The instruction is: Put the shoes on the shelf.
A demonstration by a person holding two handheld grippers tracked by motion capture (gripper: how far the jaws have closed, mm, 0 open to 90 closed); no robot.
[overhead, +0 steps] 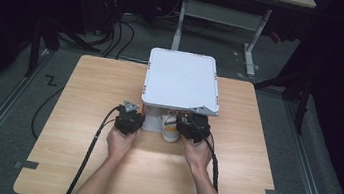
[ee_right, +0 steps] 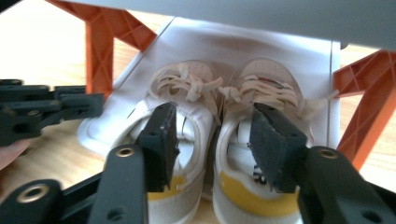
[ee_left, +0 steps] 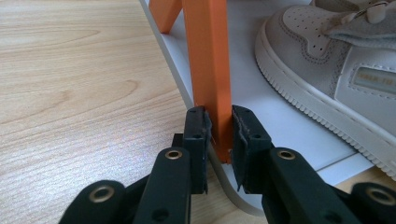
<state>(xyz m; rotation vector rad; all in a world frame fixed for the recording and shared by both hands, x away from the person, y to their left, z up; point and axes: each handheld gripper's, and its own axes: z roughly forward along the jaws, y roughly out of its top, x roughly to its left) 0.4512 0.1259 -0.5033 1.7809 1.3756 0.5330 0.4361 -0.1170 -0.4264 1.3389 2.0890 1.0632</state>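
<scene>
Black jaws of the left gripper [ee_left: 219, 135] pinch the rack's orange leg [ee_left: 208, 60]. Right gripper [ee_right: 215, 144] jaws are spread around both shoes [ee_right: 219, 135] on the low shelf [ee_right: 299, 60]. Pulling crooked could tip the rack on the desk [overhead: 82, 115].

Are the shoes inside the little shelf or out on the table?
Inside. The shoes sit side by side on the white bottom shelf, under its grey top, between the orange posts, heels facing the right gripper.
</scene>
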